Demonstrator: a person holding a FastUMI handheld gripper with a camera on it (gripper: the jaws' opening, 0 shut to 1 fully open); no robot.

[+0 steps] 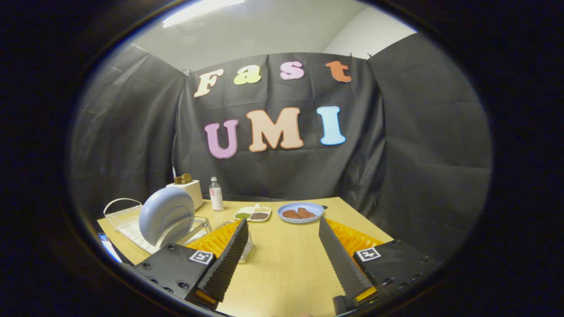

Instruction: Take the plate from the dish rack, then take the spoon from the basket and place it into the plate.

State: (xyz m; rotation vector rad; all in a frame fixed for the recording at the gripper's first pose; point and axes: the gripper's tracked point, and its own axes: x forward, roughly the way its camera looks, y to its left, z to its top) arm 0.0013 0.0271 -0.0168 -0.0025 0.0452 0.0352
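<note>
The plate (166, 215) stands upright in the dish rack (125, 220), so no step is judged done: plate and spoon both remain to be taken. It lies ahead and left of the claw (282, 253), whose fingers are spread wide, holding nothing, above the worktop (286, 264).

Pale blue plate (166, 215) upright in white rack (125, 220)

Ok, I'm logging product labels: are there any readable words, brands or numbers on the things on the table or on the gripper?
Bottle label: too small and blurred to read.
Square markers on the gripper: black-and-white patterns, no words.
Nothing else on the table shows readable text.
The fingers stand open above the table, holding nothing.
</note>
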